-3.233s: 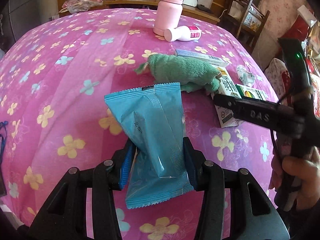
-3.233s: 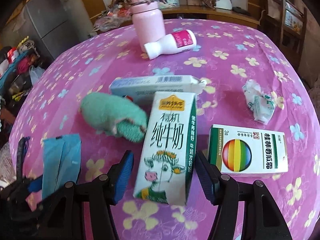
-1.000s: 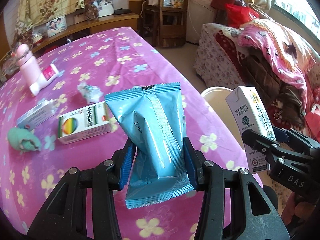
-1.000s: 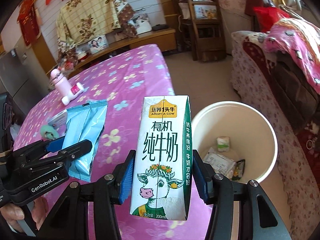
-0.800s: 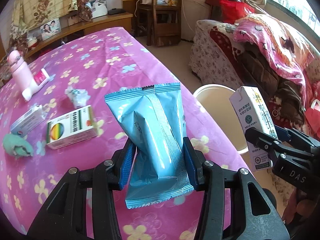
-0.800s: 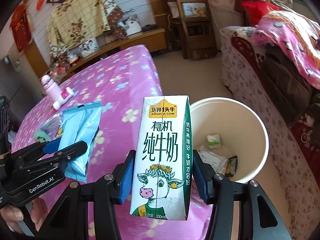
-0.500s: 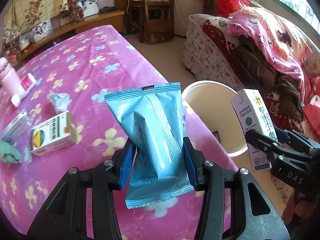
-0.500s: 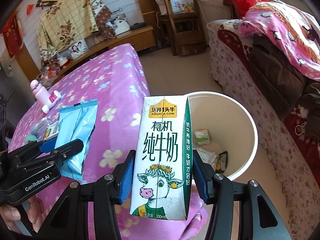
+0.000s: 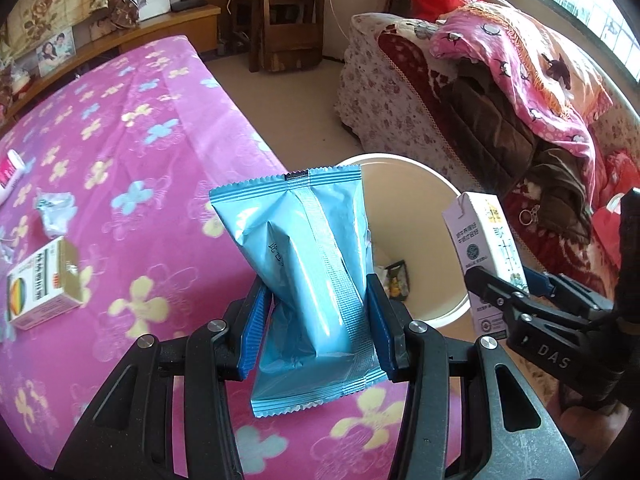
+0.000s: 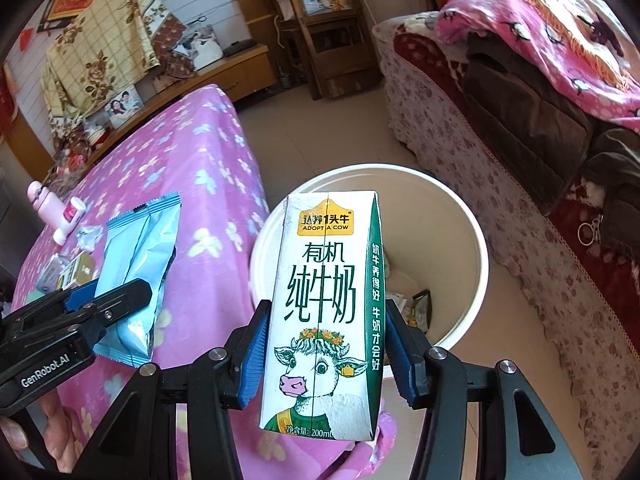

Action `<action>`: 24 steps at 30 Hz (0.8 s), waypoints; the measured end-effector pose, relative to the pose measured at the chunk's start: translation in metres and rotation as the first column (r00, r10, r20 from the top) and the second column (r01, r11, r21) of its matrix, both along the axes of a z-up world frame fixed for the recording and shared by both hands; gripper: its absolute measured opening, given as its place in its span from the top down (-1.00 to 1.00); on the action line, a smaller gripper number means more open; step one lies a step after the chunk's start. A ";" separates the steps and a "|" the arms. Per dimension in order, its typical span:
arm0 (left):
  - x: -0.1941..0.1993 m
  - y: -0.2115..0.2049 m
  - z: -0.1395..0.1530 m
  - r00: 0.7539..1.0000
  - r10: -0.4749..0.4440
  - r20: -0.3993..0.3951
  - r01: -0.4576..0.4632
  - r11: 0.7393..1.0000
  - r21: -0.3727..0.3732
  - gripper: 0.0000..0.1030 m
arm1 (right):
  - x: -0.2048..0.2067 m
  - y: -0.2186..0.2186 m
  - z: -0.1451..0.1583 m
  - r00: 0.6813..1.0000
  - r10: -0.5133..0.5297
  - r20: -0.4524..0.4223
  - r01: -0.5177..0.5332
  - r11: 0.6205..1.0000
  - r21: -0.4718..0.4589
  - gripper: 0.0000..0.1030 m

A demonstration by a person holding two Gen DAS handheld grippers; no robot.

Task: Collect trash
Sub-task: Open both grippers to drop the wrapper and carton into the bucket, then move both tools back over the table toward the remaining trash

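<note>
My left gripper (image 9: 316, 320) is shut on a blue foil packet (image 9: 304, 264), held upright over the table's edge. My right gripper (image 10: 324, 356) is shut on a white and green milk carton (image 10: 324, 312), upright in front of the bin. The cream round bin (image 10: 472, 248) stands on the floor beside the table, with some wrappers at its bottom. In the left wrist view the bin (image 9: 436, 220) lies just beyond the packet, and the right gripper with the milk carton (image 9: 488, 256) is at the right. In the right wrist view the blue packet (image 10: 136, 280) shows at the left.
The table has a pink flowered cloth (image 9: 132, 128). On it lie a rainbow-printed box (image 9: 40, 292), a crumpled wrapper (image 9: 56, 212) and a pink bottle (image 10: 40, 200). A sofa with a pink blanket (image 9: 520, 80) stands to the right of the bin. A wooden chair (image 9: 280, 12) is behind.
Both grippers have swung away from the table's middle toward the bin and dropped slightly. The bin looks larger and closer in both views. Packet and carton stay gripped.
</note>
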State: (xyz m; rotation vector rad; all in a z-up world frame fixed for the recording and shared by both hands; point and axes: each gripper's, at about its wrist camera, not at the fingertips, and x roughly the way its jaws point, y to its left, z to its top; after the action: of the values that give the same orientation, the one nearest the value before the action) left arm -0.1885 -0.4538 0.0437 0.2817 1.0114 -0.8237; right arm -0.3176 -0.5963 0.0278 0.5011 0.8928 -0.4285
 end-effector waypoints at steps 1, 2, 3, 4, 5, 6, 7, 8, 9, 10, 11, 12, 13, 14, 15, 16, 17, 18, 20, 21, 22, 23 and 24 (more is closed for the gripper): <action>0.001 -0.002 0.000 1.000 -0.003 -0.006 0.003 1.000 -0.006 0.13 | 0.000 -0.002 -0.001 1.000 -0.005 -0.002 0.005 1.000 0.001 0.00; 0.001 -0.004 -0.001 1.000 -0.007 -0.012 0.007 1.000 -0.010 0.13 | 0.000 -0.003 -0.002 1.000 -0.008 -0.003 0.008 1.000 0.001 0.00; 0.001 -0.007 -0.002 1.000 -0.015 -0.021 0.014 1.000 -0.013 0.13 | 0.001 -0.005 -0.004 1.000 -0.011 -0.006 0.011 1.000 0.003 0.00; 0.001 -0.010 -0.003 0.999 -0.019 -0.027 0.019 1.000 -0.014 0.13 | 0.001 -0.007 -0.006 1.000 -0.014 -0.010 0.014 1.000 0.007 0.00; 0.001 -0.012 -0.004 0.999 -0.021 -0.034 0.021 1.000 -0.017 0.13 | 0.002 -0.009 -0.008 1.000 -0.017 -0.014 0.017 1.000 0.009 0.00; 0.002 -0.015 -0.006 0.999 -0.021 -0.043 0.020 1.000 -0.023 0.12 | 0.002 -0.011 -0.011 1.000 -0.022 -0.019 0.022 1.000 0.012 0.00; 0.002 -0.016 -0.007 0.998 -0.022 -0.051 0.020 0.999 -0.029 0.11 | 0.003 -0.013 -0.013 0.999 -0.029 -0.023 0.030 0.999 0.015 0.01; 0.003 -0.017 -0.008 0.998 -0.020 -0.060 0.018 0.999 -0.036 0.11 | 0.003 -0.015 -0.015 0.999 -0.036 -0.025 0.036 0.999 0.018 0.01; 0.004 -0.019 -0.008 0.997 -0.019 -0.072 0.015 0.999 -0.051 0.08 | 0.003 -0.017 -0.017 0.999 -0.047 -0.026 0.047 0.999 0.018 0.00; 0.005 -0.020 -0.009 0.996 -0.017 -0.089 0.011 0.998 -0.069 0.01 | 0.003 -0.019 -0.019 0.998 -0.055 -0.027 0.055 0.998 0.015 -0.02; 0.007 -0.020 -0.009 0.994 -0.015 -0.112 0.005 0.996 -0.088 -0.04 | 0.004 -0.021 -0.021 0.997 -0.066 -0.035 0.066 0.998 0.011 -0.08; 0.009 -0.019 -0.009 0.990 -0.009 -0.138 -0.006 0.994 -0.109 -0.14 | 0.004 -0.024 -0.022 0.996 -0.078 -0.043 0.078 0.997 0.010 -0.11; 0.011 -0.018 -0.009 0.987 -0.004 -0.163 -0.018 0.991 -0.133 -0.17 | 0.002 -0.025 -0.023 0.995 -0.088 -0.041 0.089 0.996 0.012 -0.15; 0.012 -0.016 -0.009 0.984 -0.002 -0.177 -0.025 0.989 -0.148 -0.19 | 0.000 -0.027 -0.024 0.994 -0.100 -0.036 0.101 0.995 0.019 -0.15; 0.013 -0.015 -0.008 0.984 -0.001 -0.180 -0.028 0.988 -0.154 -0.22 | -0.001 -0.027 -0.025 0.994 -0.105 -0.035 0.106 0.994 0.025 -0.15; 0.013 -0.015 -0.006 0.985 -0.001 -0.175 -0.026 0.988 -0.155 -0.23 | -0.001 -0.028 -0.026 0.994 -0.106 -0.038 0.107 0.994 0.034 -0.15; 0.012 -0.014 -0.005 0.985 -0.005 -0.170 -0.022 0.988 -0.155 -0.24 | -0.002 -0.028 -0.028 0.994 -0.105 -0.044 0.107 0.993 0.046 -0.16; 0.011 -0.013 -0.005 0.986 -0.006 -0.167 -0.020 0.988 -0.154 -0.24 | -0.003 -0.027 -0.029 0.993 -0.104 -0.048 0.106 0.993 0.052 -0.16; 0.011 -0.010 -0.004 0.986 -0.004 -0.167 -0.021 0.988 -0.151 -0.24 | -0.002 -0.024 -0.030 0.994 -0.096 -0.052 0.099 0.994 0.056 -0.16; 0.011 -0.008 -0.003 0.986 -0.002 -0.165 -0.023 0.989 -0.149 -0.24 | -0.002 -0.022 -0.030 0.994 -0.092 -0.052 0.095 0.994 0.055 -0.16; 0.010 -0.006 -0.003 0.987 0.003 -0.159 -0.027 0.989 -0.145 -0.24 | -0.002 -0.020 -0.029 0.995 -0.088 -0.052 0.091 0.994 0.054 -0.16; 0.010 -0.003 -0.002 0.989 0.012 -0.147 -0.032 0.990 -0.137 -0.24 | -0.001 -0.018 -0.028 0.995 -0.084 -0.050 0.087 0.995 0.054 -0.16; 0.010 -0.001 -0.002 0.990 0.019 -0.137 -0.037 0.991 -0.132 -0.24 | -0.001 -0.016 -0.028 0.995 -0.082 -0.049 0.085 0.995 0.054 -0.16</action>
State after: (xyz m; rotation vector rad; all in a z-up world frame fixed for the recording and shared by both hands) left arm -0.1785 -0.4543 0.0415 0.0971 1.0790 -0.8903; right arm -0.3185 -0.6125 -0.0001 0.5837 0.9333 -0.4935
